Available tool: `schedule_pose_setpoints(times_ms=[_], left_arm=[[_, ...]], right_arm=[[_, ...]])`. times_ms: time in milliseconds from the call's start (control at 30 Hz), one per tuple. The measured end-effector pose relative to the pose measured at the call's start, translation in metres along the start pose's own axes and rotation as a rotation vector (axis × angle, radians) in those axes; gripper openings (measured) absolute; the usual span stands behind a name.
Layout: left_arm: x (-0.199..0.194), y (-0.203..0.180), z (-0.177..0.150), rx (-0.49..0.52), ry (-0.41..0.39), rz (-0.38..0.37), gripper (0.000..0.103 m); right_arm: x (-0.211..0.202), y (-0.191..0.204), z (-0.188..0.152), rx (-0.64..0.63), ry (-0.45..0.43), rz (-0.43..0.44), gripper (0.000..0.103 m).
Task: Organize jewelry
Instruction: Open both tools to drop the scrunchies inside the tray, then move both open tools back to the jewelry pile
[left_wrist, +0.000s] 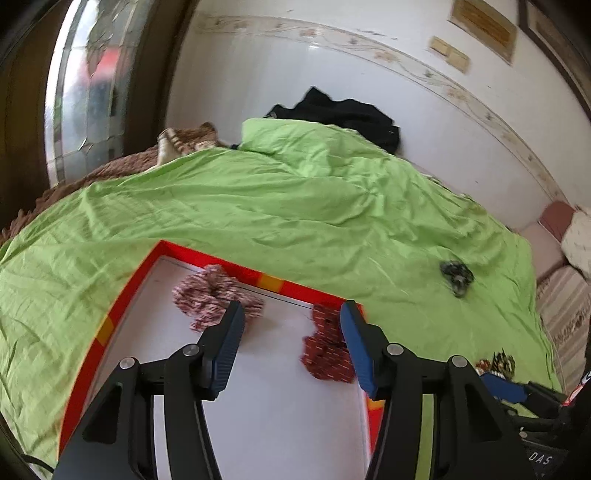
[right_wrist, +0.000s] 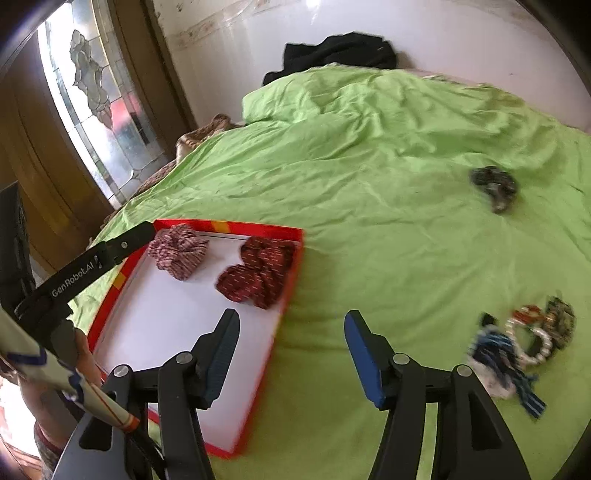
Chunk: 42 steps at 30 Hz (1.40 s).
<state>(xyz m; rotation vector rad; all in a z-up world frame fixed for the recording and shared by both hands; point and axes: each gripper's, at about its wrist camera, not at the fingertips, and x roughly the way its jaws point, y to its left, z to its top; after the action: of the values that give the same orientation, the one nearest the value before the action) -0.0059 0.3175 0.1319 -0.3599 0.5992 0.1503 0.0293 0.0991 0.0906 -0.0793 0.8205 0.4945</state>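
A red-rimmed box (left_wrist: 122, 302) (right_wrist: 295, 254) with a white floor lies on the green bedsheet. In it are a pink-and-white scrunchie (left_wrist: 212, 295) (right_wrist: 177, 251) and a dark red scrunchie (left_wrist: 327, 347) (right_wrist: 258, 275). My left gripper (left_wrist: 291, 332) is open and empty above the box, the dark red scrunchie by its right finger. My right gripper (right_wrist: 291, 339) is open and empty over the box's right edge. A dark grey scrunchie (left_wrist: 457, 275) (right_wrist: 493, 186) lies on the sheet farther right. A pile of hair ties and bracelets (right_wrist: 517, 347) (left_wrist: 496, 363) lies at the right.
The green sheet (left_wrist: 295, 206) (right_wrist: 388, 166) covers the bed. Black clothing (left_wrist: 340, 114) (right_wrist: 340, 51) lies at the far edge by the white wall. A brown blanket (left_wrist: 110, 170) and a glass door (right_wrist: 92, 110) are at the left.
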Motion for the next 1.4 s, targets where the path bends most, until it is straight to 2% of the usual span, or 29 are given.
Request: schedule_pose_setpoints(times_ms=[200, 400, 733, 900, 1000, 1267, 1400], left_arm=[[-0.014, -0.049, -0.021, 0.131, -0.011, -0.03, 0.059], [-0.018, -0.091, -0.054, 0.248, 0.019, -0.067, 0.06], [-0.027, -0.137, -0.123, 0.388, 0.131, -0.111, 0.06], [-0.03, -0.16, -0.142, 0.443, 0.186, -0.138, 0.06], [-0.024, -0.171, -0.146, 0.443, 0.228, -0.151, 0.06], [0.003, -0.207, -0.14, 0.403, 0.321, -0.191, 0.06], [0.025, -0.229, -0.142, 0.43, 0.357, -0.198, 0.059]], right_arm=[[-0.039, -0.03, -0.03, -0.023, -0.039, -0.094, 0.068], [-0.075, -0.067, -0.067, -0.013, -0.053, -0.202, 0.07], [-0.114, -0.15, -0.121, 0.152, -0.04, -0.282, 0.07], [-0.117, -0.182, -0.141, 0.236, -0.036, -0.279, 0.07], [-0.117, -0.193, -0.15, 0.261, -0.042, -0.264, 0.07], [-0.116, -0.226, -0.165, 0.321, -0.06, -0.233, 0.07], [-0.113, -0.246, -0.172, 0.381, -0.069, -0.201, 0.07]])
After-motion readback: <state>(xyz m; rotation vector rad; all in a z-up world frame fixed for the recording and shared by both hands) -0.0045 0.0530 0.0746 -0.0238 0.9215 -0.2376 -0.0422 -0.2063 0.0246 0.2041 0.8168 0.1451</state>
